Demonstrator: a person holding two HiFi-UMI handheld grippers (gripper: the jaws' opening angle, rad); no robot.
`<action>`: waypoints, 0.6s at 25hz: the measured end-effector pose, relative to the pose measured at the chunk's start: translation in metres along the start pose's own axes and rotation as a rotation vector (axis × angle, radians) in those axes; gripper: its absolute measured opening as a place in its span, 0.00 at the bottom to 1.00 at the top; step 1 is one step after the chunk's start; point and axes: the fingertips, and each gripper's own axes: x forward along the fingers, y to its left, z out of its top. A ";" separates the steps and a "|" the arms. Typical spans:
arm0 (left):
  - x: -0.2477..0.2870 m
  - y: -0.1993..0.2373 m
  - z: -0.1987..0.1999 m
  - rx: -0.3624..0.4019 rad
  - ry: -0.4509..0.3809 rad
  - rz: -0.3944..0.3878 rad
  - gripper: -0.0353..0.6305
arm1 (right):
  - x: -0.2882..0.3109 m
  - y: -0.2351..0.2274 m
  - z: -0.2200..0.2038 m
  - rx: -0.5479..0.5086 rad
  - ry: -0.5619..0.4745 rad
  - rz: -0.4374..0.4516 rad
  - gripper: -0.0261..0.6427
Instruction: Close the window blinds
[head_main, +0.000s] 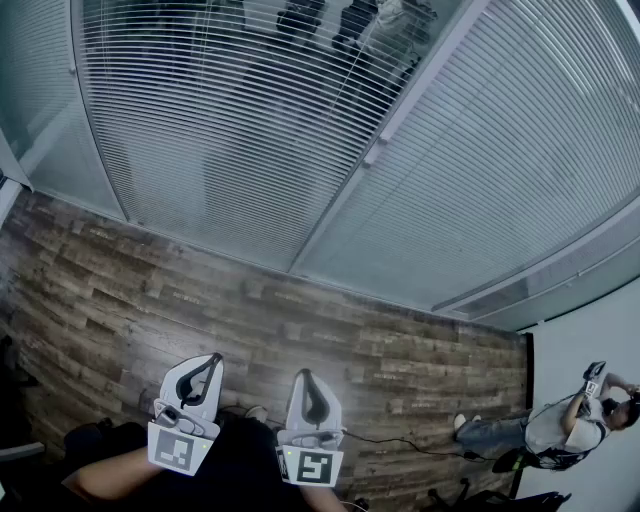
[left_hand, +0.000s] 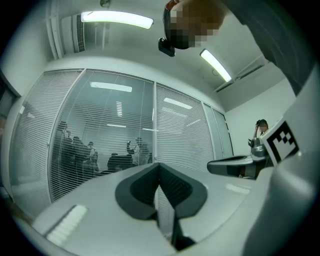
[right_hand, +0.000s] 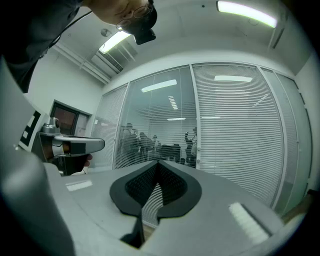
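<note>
White slatted blinds cover a glass wall ahead. The middle panel's blind has its slats open, and people show through it. Beside it, the right panel's blind has its slats shut. A small white knob sits on the post between them. My left gripper and right gripper hang low over the floor, well short of the blinds. Both are shut with nothing in them.
A dark wood-plank floor runs between me and the glass wall. A person stands by the white wall at the right with a gripper raised. A black cable lies on the floor.
</note>
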 end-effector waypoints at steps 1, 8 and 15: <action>0.001 -0.001 0.000 0.000 -0.003 -0.002 0.06 | 0.000 0.000 0.000 0.007 -0.004 0.000 0.04; 0.006 -0.009 -0.004 0.002 0.001 -0.014 0.06 | -0.004 -0.011 -0.005 0.055 -0.002 -0.012 0.04; 0.012 -0.016 -0.005 0.007 0.011 -0.015 0.06 | -0.006 -0.029 -0.011 0.073 0.017 -0.046 0.04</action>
